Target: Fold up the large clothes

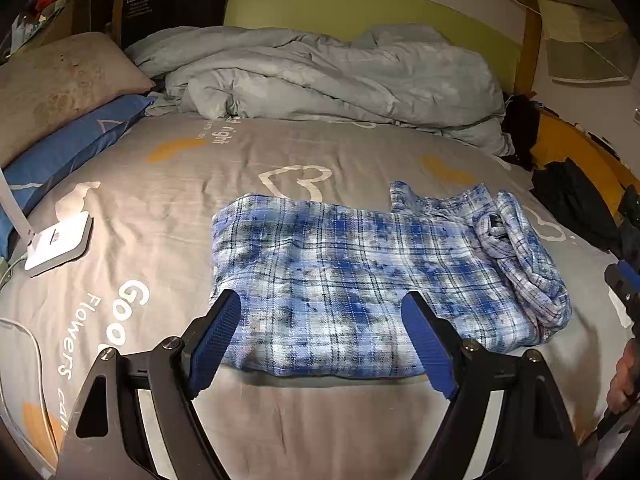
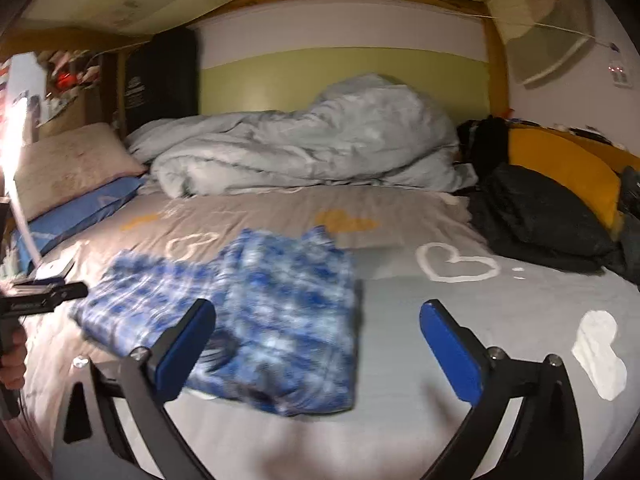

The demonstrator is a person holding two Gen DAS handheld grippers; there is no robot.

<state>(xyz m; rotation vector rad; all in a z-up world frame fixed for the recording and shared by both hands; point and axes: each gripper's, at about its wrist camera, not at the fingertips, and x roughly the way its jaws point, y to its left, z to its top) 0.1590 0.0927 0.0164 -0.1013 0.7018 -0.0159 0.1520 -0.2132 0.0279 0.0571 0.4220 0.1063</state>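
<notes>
A blue-and-white plaid garment (image 1: 352,276) is shown lying on the grey printed bedsheet (image 1: 192,208), near the front half of the bed and already gathered into a rough, several-layered rectangle. The left gripper (image 1: 322,308) is held with its jaws spread wide and empty, just above the garment's near edge; the right gripper (image 2: 318,316) is likewise spread and empty, and is set over the garment's right border and the bare sheet beside it.

The fabric is judged to be soft, light and limp, probably a flannel weave. Little slipping against the ribbed blue pads (image 1: 216,340) is to be expected, but sagging and unfolding are likely if only one layer is pinched. A loose bunched portion (image 1: 516,252) is seen at the right end, possibly a sleeve or collar; which one cannot be told. A hold is best taken at the near corners, through all layers, or at the bunched end so that it can be flattened first.

Open sheet is available in front of and to the right of the garment. Room is bounded at the back by a crumpled pale duvet (image 1: 320,80), on the left by a white lamp base (image 1: 60,244) and its cable, and on the right by dark clothing (image 2: 540,216). The right-wrist view is blurred, so fine folds are not resolved there.
</notes>
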